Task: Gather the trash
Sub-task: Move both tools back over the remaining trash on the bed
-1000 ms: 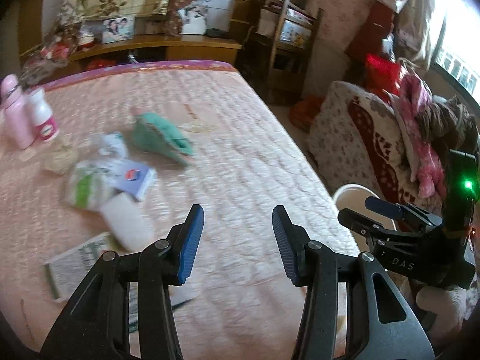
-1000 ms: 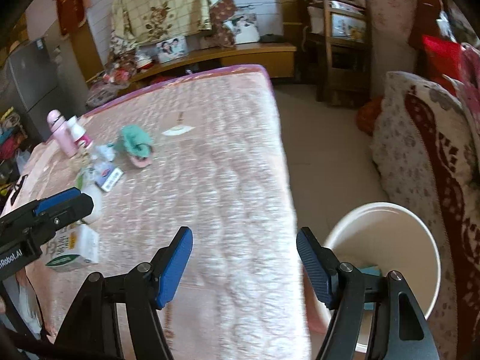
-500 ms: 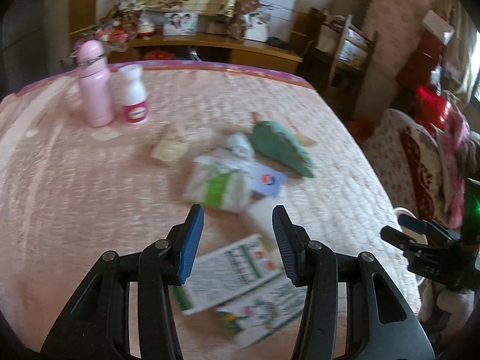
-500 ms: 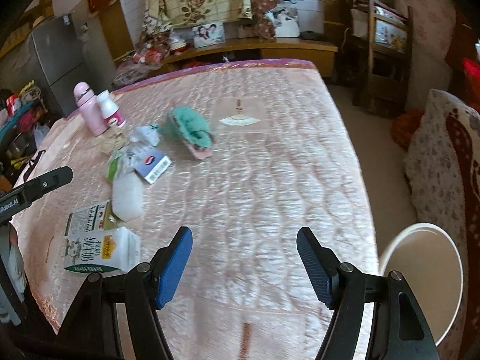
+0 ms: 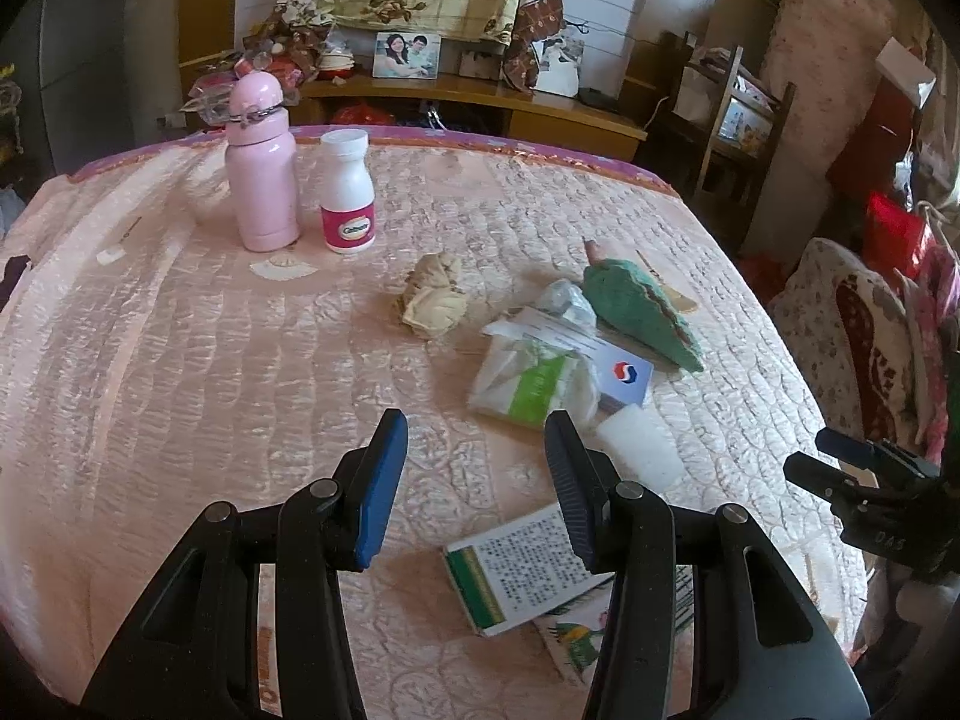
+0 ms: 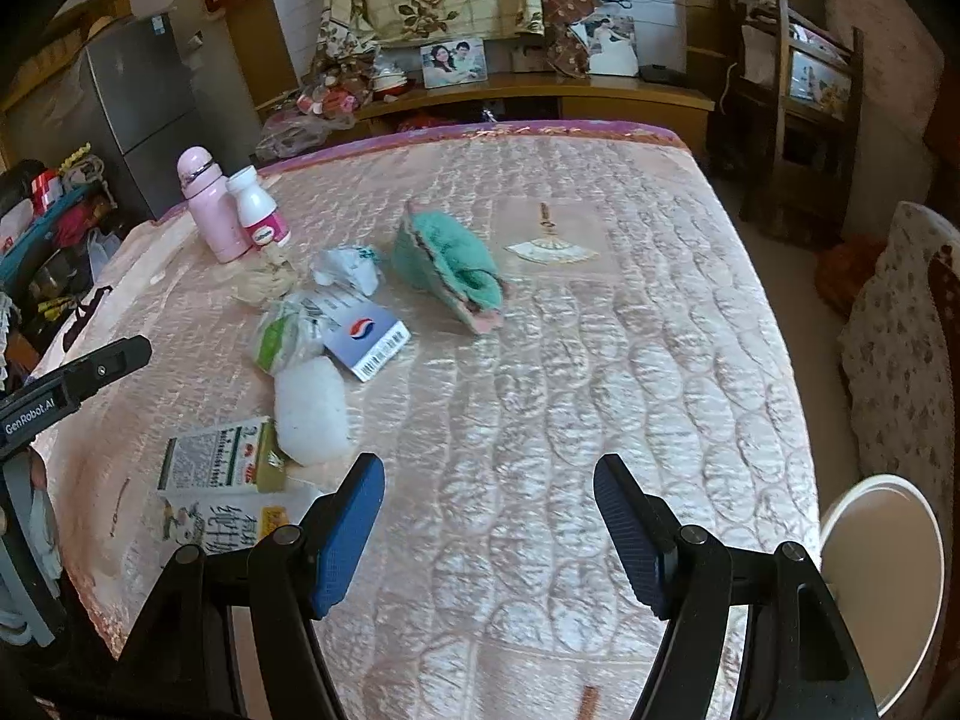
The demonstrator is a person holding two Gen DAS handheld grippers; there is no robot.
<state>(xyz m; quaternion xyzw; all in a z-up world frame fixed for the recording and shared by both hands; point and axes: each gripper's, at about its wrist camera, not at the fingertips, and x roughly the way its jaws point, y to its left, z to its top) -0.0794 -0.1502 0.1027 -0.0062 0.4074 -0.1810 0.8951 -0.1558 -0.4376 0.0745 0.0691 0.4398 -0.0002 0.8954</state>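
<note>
My left gripper (image 5: 474,483) is spread and empty above the quilt, my right gripper (image 6: 486,534) spread wider, also empty. The trash lies just beyond: milk cartons (image 5: 522,564), then a white cup (image 5: 639,450), then a green wrapper (image 5: 531,387). Only my right view shows the white bin (image 6: 879,576), on the floor right of the mattress (image 6: 600,360).

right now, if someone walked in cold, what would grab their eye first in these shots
A heap of litter mid-bed: a crumpled tissue, a green-and-white wrapper, a blue-and-white card box and a teal slipper. Behind stand a pink flask and a white pill bottle; a white bin waits beside the bed.
</note>
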